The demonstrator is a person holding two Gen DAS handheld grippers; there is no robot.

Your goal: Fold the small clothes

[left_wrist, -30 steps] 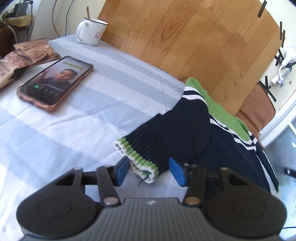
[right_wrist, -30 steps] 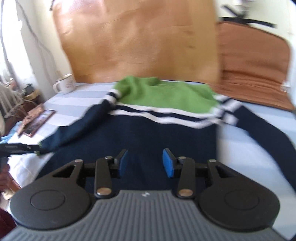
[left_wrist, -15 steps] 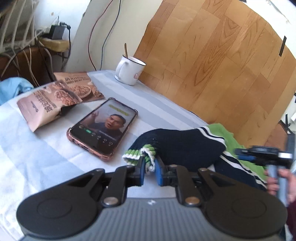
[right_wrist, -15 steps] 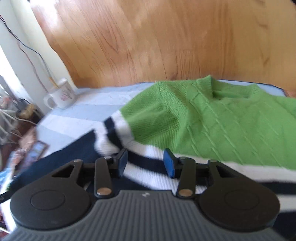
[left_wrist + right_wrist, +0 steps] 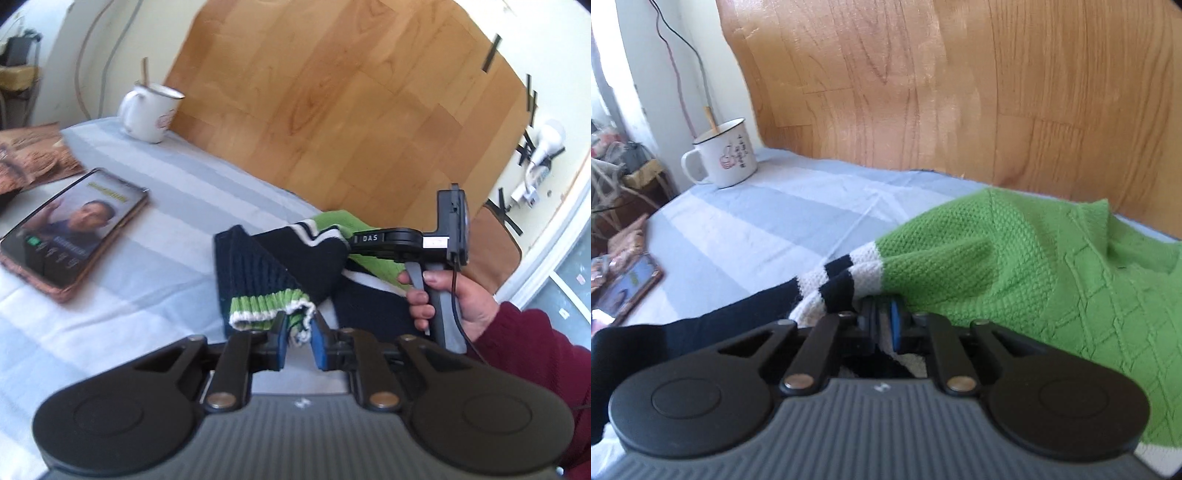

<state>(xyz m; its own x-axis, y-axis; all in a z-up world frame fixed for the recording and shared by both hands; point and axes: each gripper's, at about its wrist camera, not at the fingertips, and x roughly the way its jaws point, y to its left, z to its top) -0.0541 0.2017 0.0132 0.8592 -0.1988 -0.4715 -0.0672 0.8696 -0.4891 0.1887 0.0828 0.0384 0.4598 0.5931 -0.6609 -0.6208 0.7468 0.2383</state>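
A small knitted sweater lies on the bed, navy with a green yoke point(image 5: 1015, 266) and white stripes. My left gripper point(image 5: 297, 328) holds the green-and-white sleeve cuff point(image 5: 266, 304) between its blue pads, lifted off the sheet; its jaws are easing open slightly. The navy sleeve point(image 5: 251, 266) is bent back toward the body. My right gripper point(image 5: 882, 314) is closing, its pads nipping the striped shoulder point(image 5: 846, 280) where the sleeve joins. In the left wrist view the right gripper point(image 5: 349, 242) pokes into the sweater, held by a hand point(image 5: 461, 295) in a maroon sleeve.
A white enamel mug point(image 5: 149, 110) stands at the far corner of the striped sheet point(image 5: 166, 206). A phone point(image 5: 74, 229) with a lit screen lies at the left, beside brown snack packets point(image 5: 33, 155). A wooden board point(image 5: 332, 110) leans against the wall behind the bed.
The left gripper closed on the cuff and lifted it, bending the sleeve back. The right gripper swept left across the sweater to the striped shoulder and closed on it.
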